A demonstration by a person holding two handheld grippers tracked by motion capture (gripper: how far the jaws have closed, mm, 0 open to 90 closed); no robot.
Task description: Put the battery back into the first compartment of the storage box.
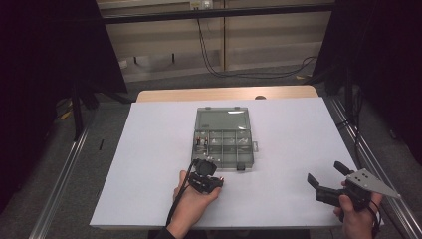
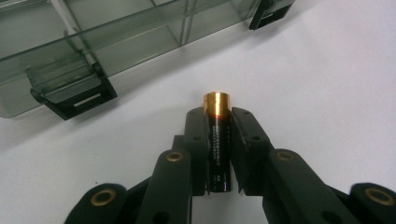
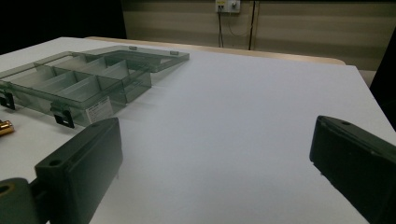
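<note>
A black AA battery with a gold end lies on the white sheet, clamped lengthwise between the pads of my left gripper. In the high view, my left gripper sits just in front of the left front corner of a clear compartment box. The box's lid is folded open away from me. My right gripper is held at the right front of the table, jaws wide open around nothing. The battery's gold tip also shows far left in the right gripper view.
The box has two black latches on its front wall, close ahead of the battery. Small parts lie in its left compartments. The white sheet covers the table; dark curtains and metal rails flank it.
</note>
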